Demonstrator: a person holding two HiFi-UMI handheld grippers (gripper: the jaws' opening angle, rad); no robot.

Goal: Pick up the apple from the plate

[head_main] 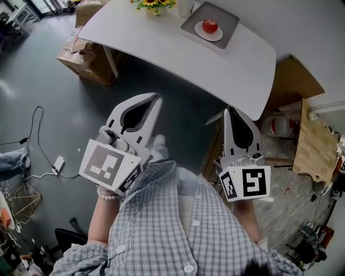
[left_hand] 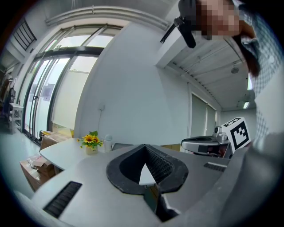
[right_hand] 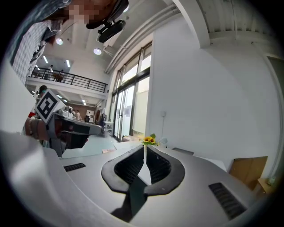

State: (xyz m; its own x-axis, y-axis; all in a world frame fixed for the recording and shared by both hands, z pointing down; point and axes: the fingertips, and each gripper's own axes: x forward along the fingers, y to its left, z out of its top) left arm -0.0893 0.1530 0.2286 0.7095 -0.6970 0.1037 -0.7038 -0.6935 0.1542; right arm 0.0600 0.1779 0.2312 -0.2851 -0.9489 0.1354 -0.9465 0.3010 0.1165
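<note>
Apple [head_main: 209,25] on plate [head_main: 216,37] — left gripper [head_main: 156,98], right gripper [head_main: 229,110] jaws together.

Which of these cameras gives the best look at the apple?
The head view: the apple sits in plain sight on its plate on the table, seen from above. Neither gripper view shows the apple; both catch only the flowers and table edge.

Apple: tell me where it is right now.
Head view, upper right: the apple sits on a white plate on a grey tray on the white table, right of the sunflowers.
</note>
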